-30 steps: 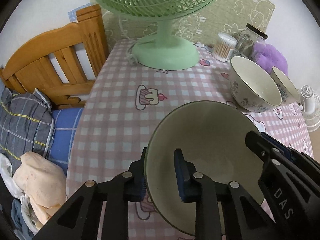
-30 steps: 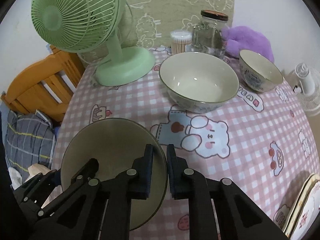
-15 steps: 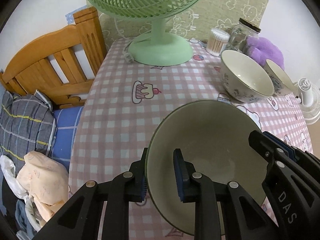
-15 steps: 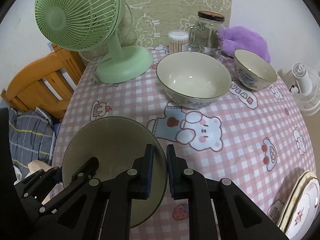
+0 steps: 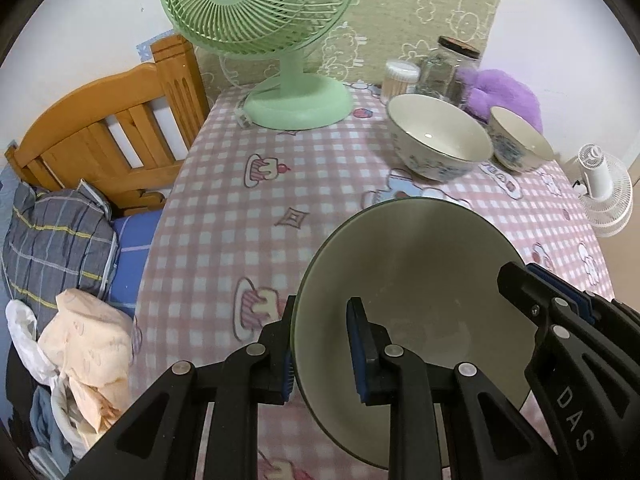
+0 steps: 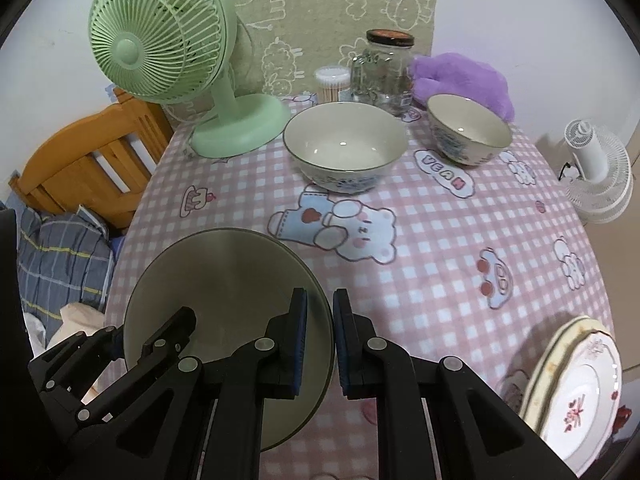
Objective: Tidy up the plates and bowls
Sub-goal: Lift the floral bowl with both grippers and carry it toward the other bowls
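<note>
A large plain cream bowl is held above the near left part of the table; it also shows in the right wrist view. My left gripper is shut on its left rim. My right gripper is shut on its right rim and shows in the left wrist view. A bigger patterned bowl and a smaller patterned bowl stand at the back of the table. Stacked plates lie at the near right edge.
A green fan stands at the back left. A glass jar, a toothpick tub and a purple plush stand along the wall. A wooden bed frame with bedding is left of the table; a white fan is right.
Both grippers have pulled back and risen with the large bowl, so the table and back bowls look farther away. The plate stack has come more into view.
</note>
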### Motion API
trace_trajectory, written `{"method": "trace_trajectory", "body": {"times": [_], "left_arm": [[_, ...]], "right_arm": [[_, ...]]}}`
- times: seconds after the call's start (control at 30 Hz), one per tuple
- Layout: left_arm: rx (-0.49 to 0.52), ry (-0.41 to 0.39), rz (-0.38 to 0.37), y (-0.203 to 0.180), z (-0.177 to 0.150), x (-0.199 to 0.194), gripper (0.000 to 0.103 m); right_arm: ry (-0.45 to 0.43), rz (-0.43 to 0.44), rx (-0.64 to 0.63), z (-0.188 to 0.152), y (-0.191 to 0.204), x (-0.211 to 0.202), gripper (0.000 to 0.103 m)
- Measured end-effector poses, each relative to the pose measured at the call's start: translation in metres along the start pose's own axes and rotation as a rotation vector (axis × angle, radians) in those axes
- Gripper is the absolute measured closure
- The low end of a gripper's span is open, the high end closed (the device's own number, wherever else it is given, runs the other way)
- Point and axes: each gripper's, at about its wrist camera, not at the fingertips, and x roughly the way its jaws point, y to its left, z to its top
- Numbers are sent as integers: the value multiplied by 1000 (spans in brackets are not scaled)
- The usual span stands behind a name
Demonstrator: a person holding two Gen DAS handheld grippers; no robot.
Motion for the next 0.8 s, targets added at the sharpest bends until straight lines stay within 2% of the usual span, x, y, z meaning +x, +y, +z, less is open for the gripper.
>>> {"method": "trace_trajectory", "body": {"times": [0.4, 0.8], "left_arm": [[-8, 20, 17, -53, -49, -30, 82], [-31, 51, 14, -90, -90, -39, 82]], "right_arm": [[22, 20, -37, -41, -52, -37, 87], [68, 38, -67, -77, -90, -52, 87]]}}
